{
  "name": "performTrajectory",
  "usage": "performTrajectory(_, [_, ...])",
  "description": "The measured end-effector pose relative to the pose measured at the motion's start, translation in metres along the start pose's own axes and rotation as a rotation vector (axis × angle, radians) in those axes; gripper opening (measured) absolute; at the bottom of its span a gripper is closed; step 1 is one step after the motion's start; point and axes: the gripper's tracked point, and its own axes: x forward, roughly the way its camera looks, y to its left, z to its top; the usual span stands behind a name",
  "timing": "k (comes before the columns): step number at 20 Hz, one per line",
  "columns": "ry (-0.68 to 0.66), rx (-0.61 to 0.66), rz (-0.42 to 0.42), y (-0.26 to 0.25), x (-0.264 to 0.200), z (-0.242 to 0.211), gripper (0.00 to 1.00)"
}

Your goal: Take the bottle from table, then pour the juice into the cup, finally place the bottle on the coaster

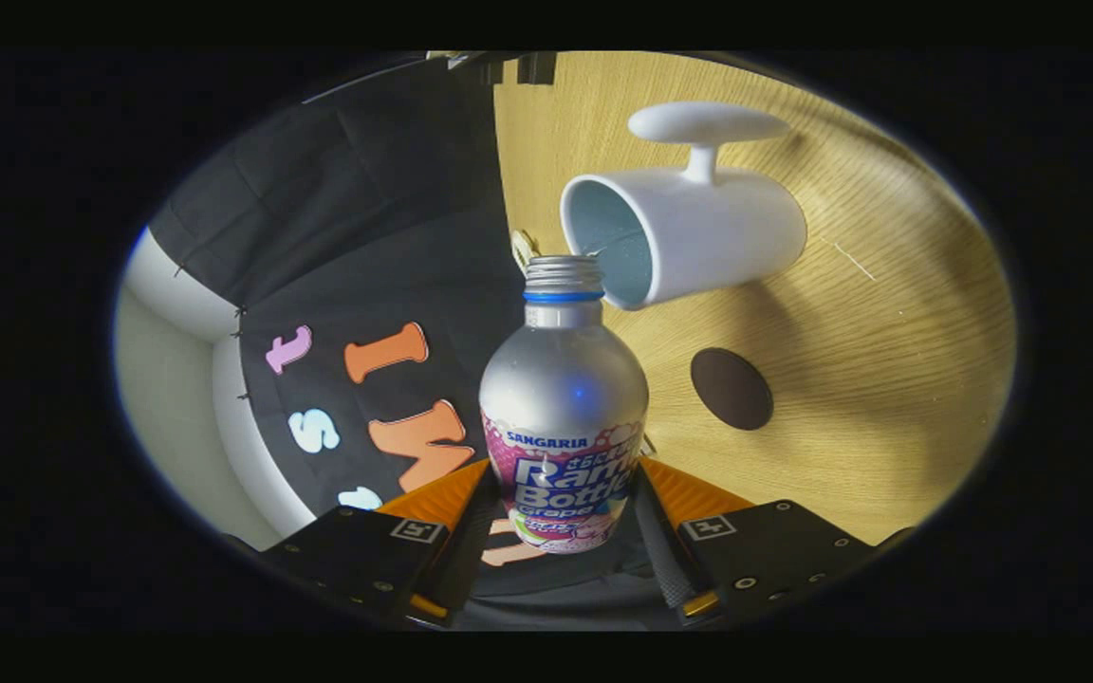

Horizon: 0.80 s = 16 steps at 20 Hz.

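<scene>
Both fingers of the tool (561, 512) clamp the tipped bottle (563, 408), its mouth at the cup (684, 237); coaster (731, 388) lies nearby on the desk (888, 379).

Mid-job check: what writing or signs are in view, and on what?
Bottle, gripped by both fingers of the hand-held gripper: printed label, not transcribed here.
Square coded markers on the gripper body: no words.
Cup, coaster: no text.

The bottle (563, 398) at frame centre is silver with a blue neck ring and a purple-and-pink label. The cup (689, 237), upper right, is white outside and pale blue inside. The coaster (731, 388) is dark brown on the light wood-grain table (888, 379).
</scene>
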Motion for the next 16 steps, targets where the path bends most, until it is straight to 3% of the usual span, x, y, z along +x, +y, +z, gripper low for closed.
performTrajectory(16, [-0.007, 0.037, 0.0, 0.008, -0.0069, 0.0052, 0.76])
